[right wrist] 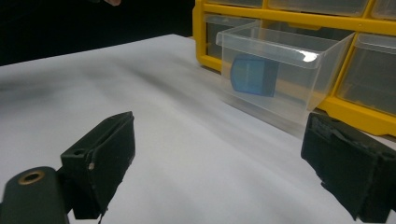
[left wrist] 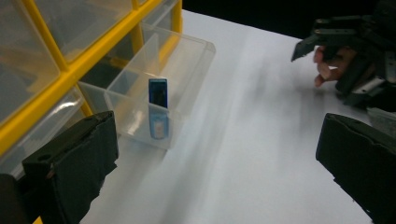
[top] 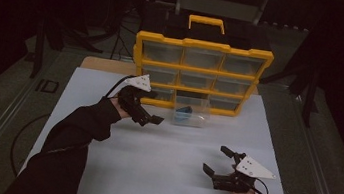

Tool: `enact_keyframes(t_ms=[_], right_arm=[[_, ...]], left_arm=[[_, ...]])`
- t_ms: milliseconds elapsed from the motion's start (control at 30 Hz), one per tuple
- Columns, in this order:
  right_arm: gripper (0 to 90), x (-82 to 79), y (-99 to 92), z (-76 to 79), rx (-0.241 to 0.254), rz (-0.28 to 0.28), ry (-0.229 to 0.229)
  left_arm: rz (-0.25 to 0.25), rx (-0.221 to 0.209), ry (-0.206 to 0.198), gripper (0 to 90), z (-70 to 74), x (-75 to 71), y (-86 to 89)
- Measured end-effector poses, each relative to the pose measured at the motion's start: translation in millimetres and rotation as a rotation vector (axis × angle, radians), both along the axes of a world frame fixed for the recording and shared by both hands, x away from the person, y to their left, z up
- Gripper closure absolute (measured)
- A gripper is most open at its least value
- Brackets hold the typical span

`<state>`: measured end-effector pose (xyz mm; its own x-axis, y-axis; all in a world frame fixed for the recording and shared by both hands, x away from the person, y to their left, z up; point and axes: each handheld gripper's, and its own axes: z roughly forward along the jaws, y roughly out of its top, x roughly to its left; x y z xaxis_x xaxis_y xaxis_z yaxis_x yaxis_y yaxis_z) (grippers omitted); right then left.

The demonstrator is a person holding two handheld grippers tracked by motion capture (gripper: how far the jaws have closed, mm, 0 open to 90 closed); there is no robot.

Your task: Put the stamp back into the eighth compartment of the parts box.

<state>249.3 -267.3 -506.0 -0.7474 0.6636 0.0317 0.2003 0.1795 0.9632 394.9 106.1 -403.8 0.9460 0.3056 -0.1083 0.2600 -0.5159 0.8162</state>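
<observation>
right gripper: black two-jaw hand-held gripper [top: 220, 160] with grey three-cornered plate, near front right of table, jaws spread wide, nothing between them, held just above the tabletop; its own view looks toward the drawer
right hand: grips the handle at the near edge, dark sleeve below; fingers around the handle show in the left gripper view [left wrist: 327, 65]
table: white flat tabletop [top: 163, 151], bare between the two grippers
left gripper: black two-jaw hand-held gripper [top: 152, 120] with grey plate and trailing cable, farther in on the left, pointing right toward the drawer, jaws wide apart, empty; just left of the drawer, not touching it
left arm: black long sleeve [top: 80, 125] coming in from bottom left
drawer: clear plastic pull-out drawer [top: 191, 116], pulled out of the bottom row middle slot of the cabinet, resting on the table; inner divider visible in the left gripper view [left wrist: 140, 84]
blue item: small flat blue plastic piece [top: 184, 112] inside the drawer, standing on edge in the front section, leaning against the front wall [left wrist: 159, 108] [right wrist: 253, 75]
cabinet: yellow-framed plastic organiser [top: 198, 73] with three rows of clear drawers and a yellow carry handle on top, at far edge of the table; other drawers shut
background: dark, details cannot be told
</observation>
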Motion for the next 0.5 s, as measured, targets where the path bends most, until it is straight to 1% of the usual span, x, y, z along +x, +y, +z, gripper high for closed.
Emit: enact_keyframes(t_ms=[100, 133, 267, 367, 400, 500], right_arm=[[10.0, 0.0, 0.1, 0.0, -0.001, 0.001, -0.001], [10.0, 0.1, 0.3, 0.2, -0.004, 0.000, -0.003], [10.0, 0.1, 0.8, 0.2, -0.001, 0.000, 0.000], [10.0, -0.1, 1.1, 0.2, -0.002, 0.000, 0.000], [10.0, -0.1, 1.3, 0.1, -0.003, 0.001, 0.002], [10.0, 0.0, 1.3, 0.0, -0.001, 0.000, 0.002]], left_arm=[[-0.003, -0.003, 0.007, 0.0, -1.4, -2.5, 3.9], [0.005, -0.001, 0.005, 0.0, -3.0, -5.6, 7.1], [0.007, -0.011, 0.008, 0.0, -6.0, -12.6, 14.3], [0.009, -0.013, 0.008, 0.0, -6.4, -13.8, 15.5], [0.012, -0.021, 0.006, 0.0, -7.8, -20.2, 22.2], [0.018, -0.025, 0.008, 0.0, -10.0, -23.7, 27.4]])
